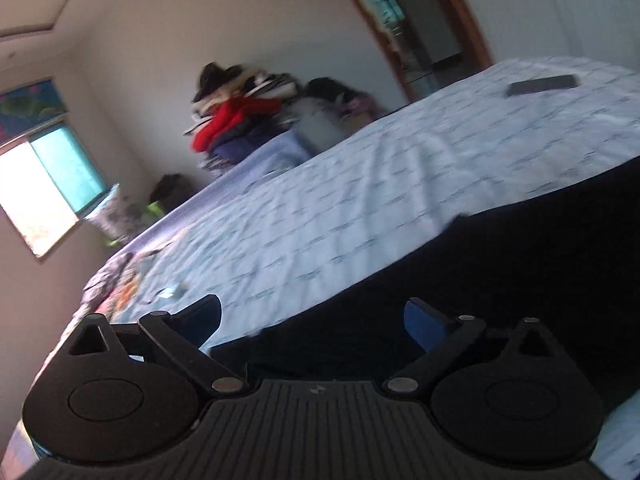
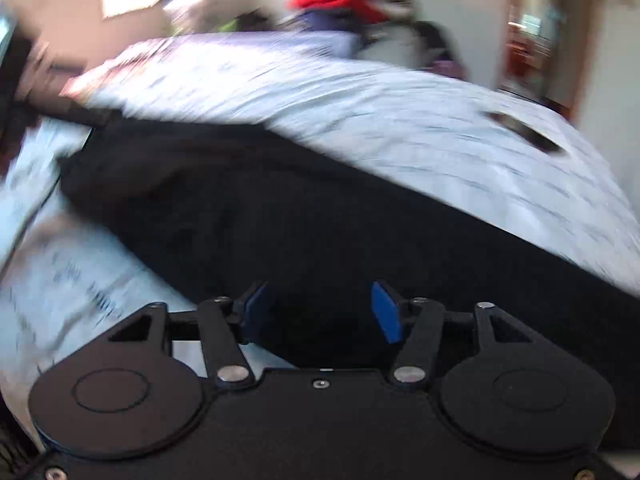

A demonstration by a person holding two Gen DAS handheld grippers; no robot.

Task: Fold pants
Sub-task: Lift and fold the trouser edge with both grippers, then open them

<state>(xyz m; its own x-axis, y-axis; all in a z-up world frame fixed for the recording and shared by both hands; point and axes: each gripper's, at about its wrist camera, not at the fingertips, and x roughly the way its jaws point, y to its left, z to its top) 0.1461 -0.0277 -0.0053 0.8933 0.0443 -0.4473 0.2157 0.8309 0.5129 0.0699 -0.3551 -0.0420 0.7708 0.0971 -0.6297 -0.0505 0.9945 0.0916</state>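
Observation:
Black pants (image 1: 500,280) lie spread on a bed with a pale blue patterned sheet (image 1: 360,200). In the left wrist view my left gripper (image 1: 314,322) is open, its blue pads wide apart, just above the near edge of the pants. In the right wrist view the pants (image 2: 280,220) run from upper left to lower right across the sheet (image 2: 400,120). My right gripper (image 2: 322,312) is open over the dark cloth, nothing between its pads. This view is blurred by motion.
A dark flat phone-like object (image 1: 544,85) lies on the far part of the bed, also in the right wrist view (image 2: 524,132). A pile of clothes with a red garment (image 1: 236,116) stands beyond the bed. A window (image 1: 44,184) is at left, a doorway (image 1: 416,28) behind.

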